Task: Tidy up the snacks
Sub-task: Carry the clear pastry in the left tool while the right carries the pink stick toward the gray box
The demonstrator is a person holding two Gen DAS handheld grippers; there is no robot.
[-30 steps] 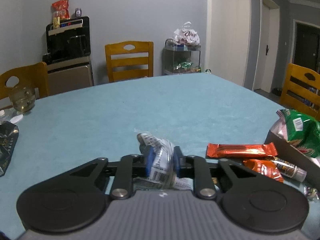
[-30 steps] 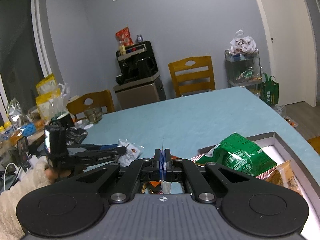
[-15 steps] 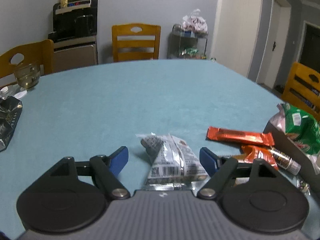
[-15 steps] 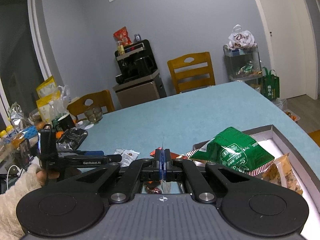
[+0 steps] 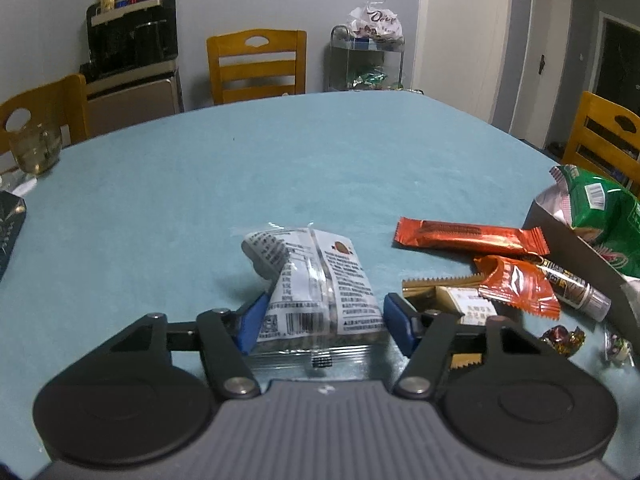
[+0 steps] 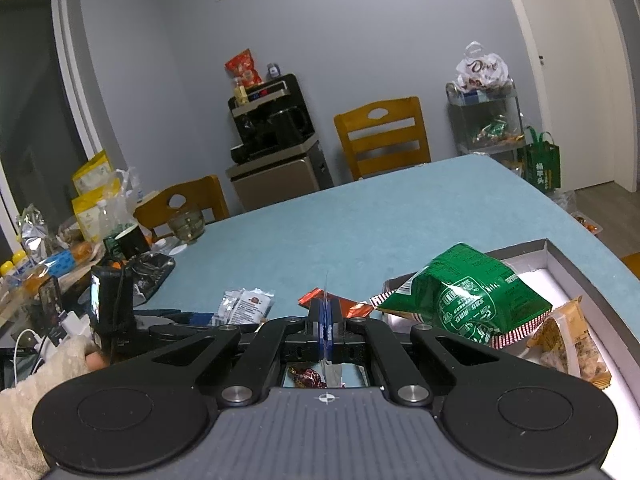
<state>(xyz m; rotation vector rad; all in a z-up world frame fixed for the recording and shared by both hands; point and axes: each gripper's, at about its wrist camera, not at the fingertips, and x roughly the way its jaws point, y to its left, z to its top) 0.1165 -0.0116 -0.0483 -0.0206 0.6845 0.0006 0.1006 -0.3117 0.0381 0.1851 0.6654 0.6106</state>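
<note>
- Left claw point(image 5: 322, 318): spread wide around the white snack packet point(image 5: 316, 284) lying on the tabletop point(image 5: 280, 168).
- Right claw point(image 6: 326, 330): clamped on a thin clear wrapper point(image 6: 327, 292).

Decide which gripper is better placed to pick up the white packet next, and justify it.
Left. The left gripper is open with the white packet lying between its fingers. The right gripper is shut on a clear wrapper.

Black tool point(image 5: 324, 322) (blue pads point(image 5: 250, 322)).
</note>
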